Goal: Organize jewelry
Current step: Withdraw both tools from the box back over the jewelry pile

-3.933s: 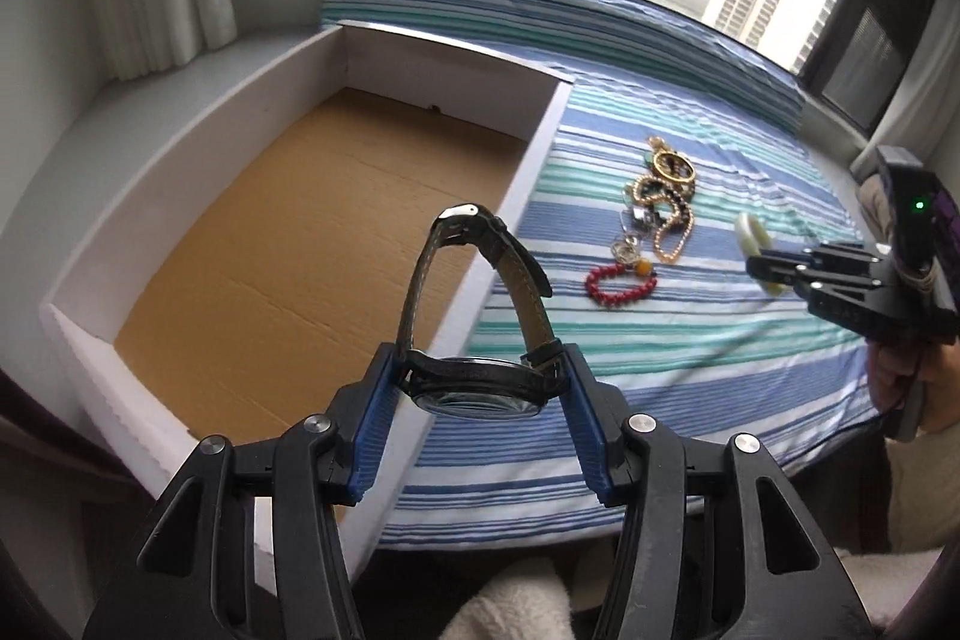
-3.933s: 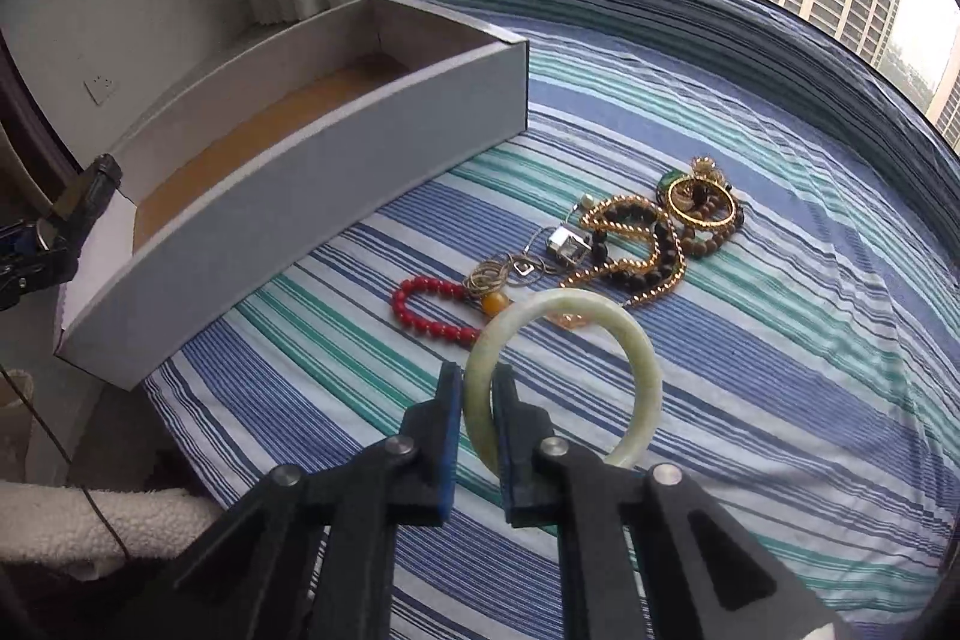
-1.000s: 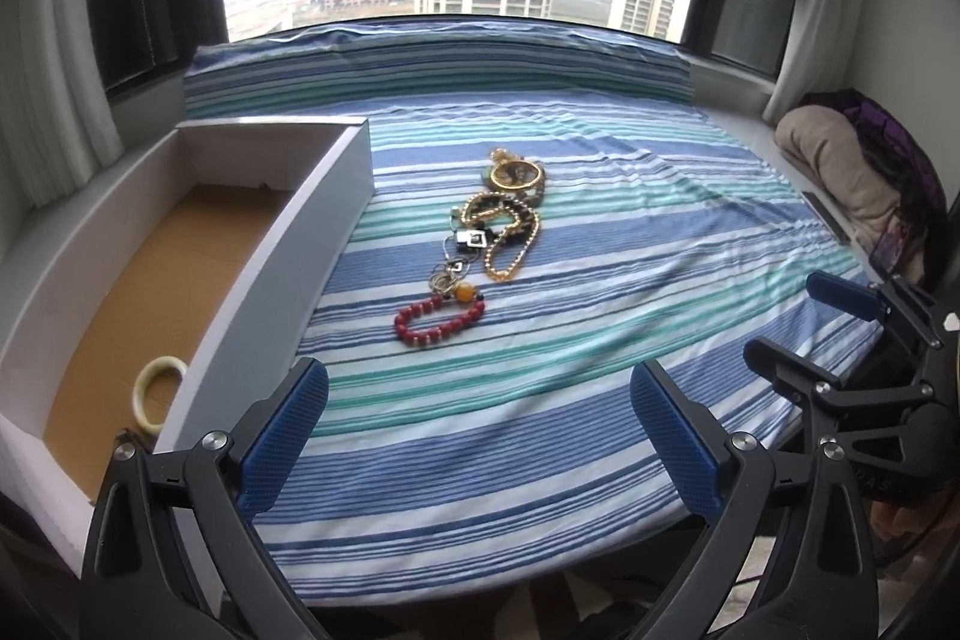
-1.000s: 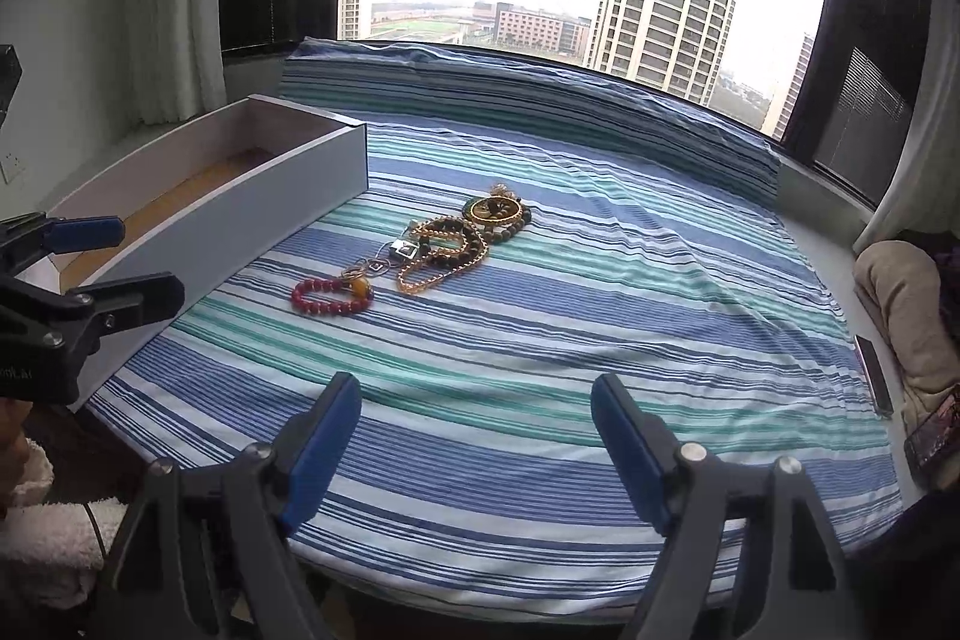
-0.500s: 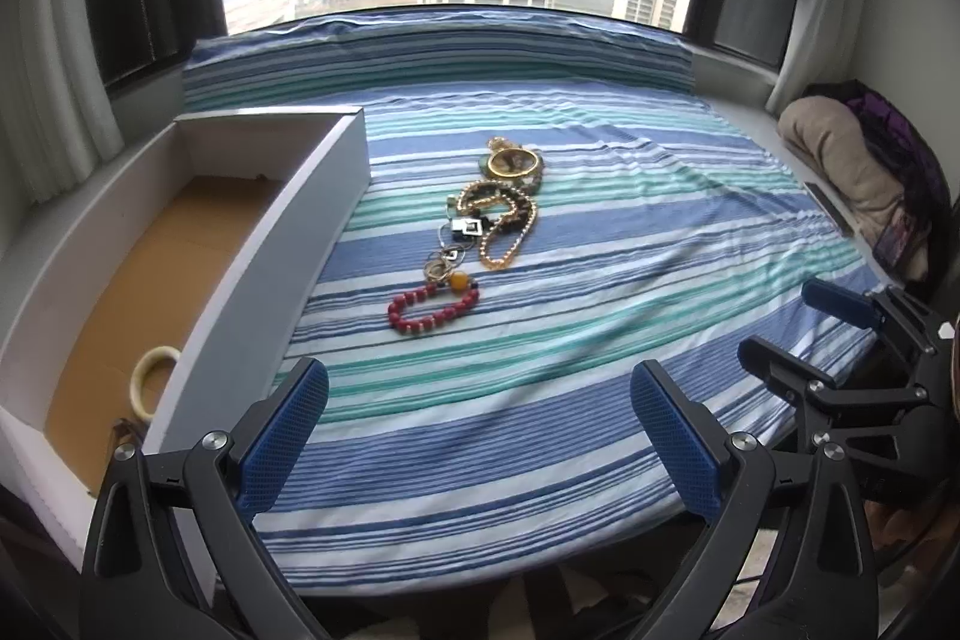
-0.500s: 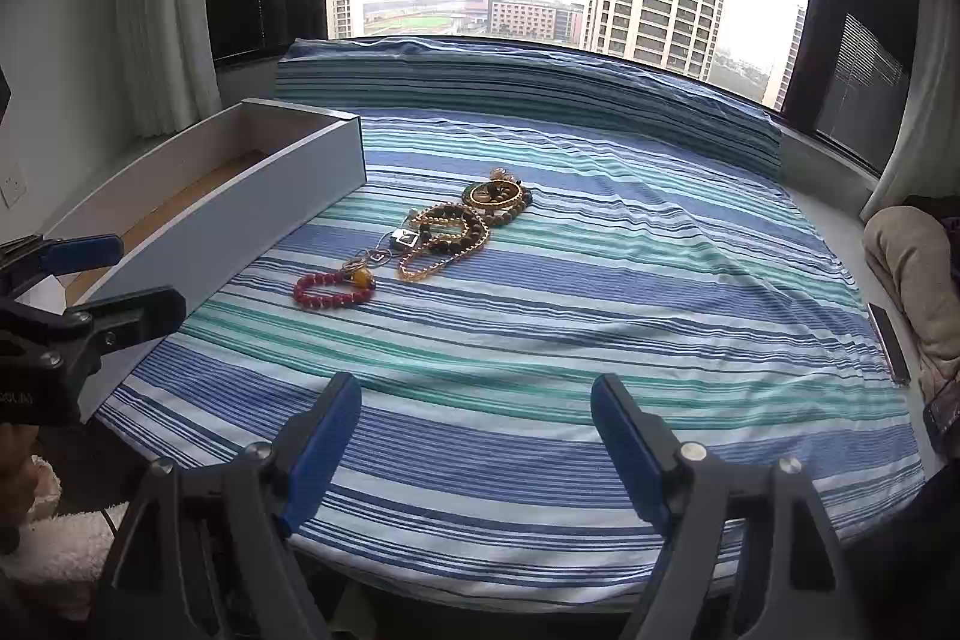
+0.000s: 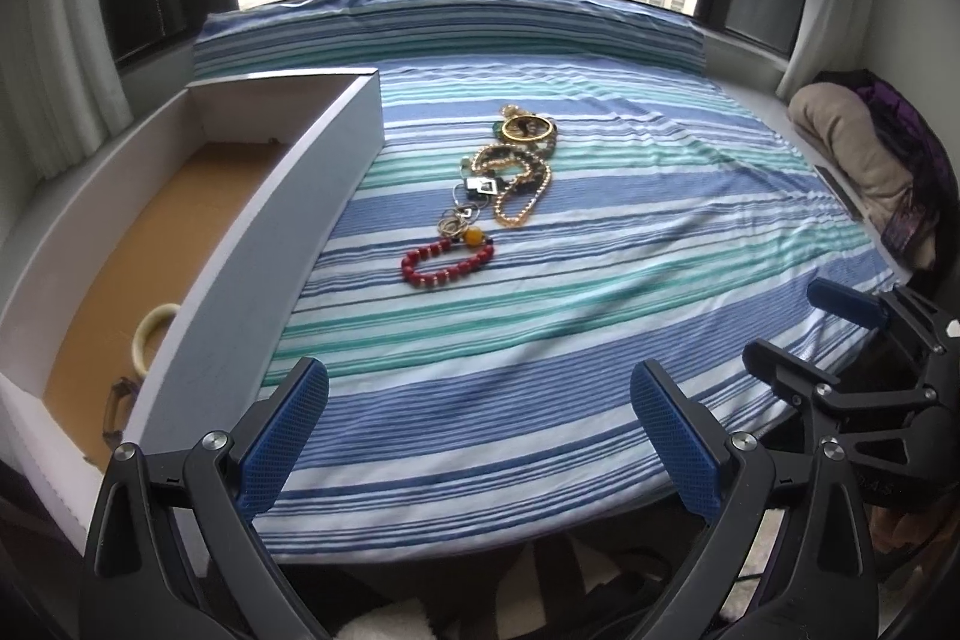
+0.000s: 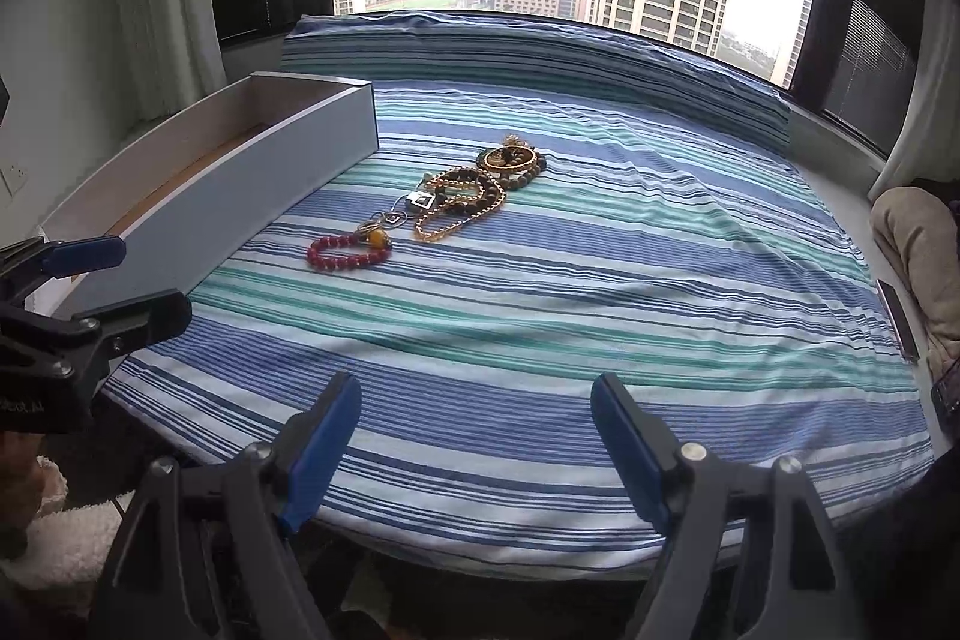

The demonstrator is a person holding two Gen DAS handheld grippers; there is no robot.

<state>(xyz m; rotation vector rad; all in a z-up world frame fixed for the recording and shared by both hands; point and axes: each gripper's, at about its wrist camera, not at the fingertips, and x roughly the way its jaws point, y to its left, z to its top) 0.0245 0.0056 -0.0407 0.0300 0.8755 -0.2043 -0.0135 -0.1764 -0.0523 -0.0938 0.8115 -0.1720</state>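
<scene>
A red bead bracelet (image 7: 447,261) (image 8: 348,251) lies on the striped cloth (image 7: 570,316), nearest of a jewelry heap. Behind it sit thin rings (image 7: 457,223), a gold chain (image 7: 521,196) (image 8: 456,214), dark beads and a gold bangle (image 7: 528,128) (image 8: 507,158). The white box (image 7: 264,232) (image 8: 270,166) on the left holds a pale bangle (image 7: 149,334) and a dark watch strap (image 7: 117,409) near its front end. My left gripper (image 7: 477,430) is open and empty over the cloth's front edge. My right gripper (image 8: 477,436) is also open and empty, to the right of the left one.
Folded beige and purple cloth (image 7: 864,160) (image 8: 912,256) lies at the right edge, with a flat dark object (image 8: 897,319) beside it. A striped bolster (image 7: 450,34) lines the window side. Curtains (image 7: 54,58) hang left. The cloth's near edge drops off below both grippers.
Since the oldest frames both grippers have let go: the watch and the pale bangle now lie in the box. Over the last second both views have barely shifted.
</scene>
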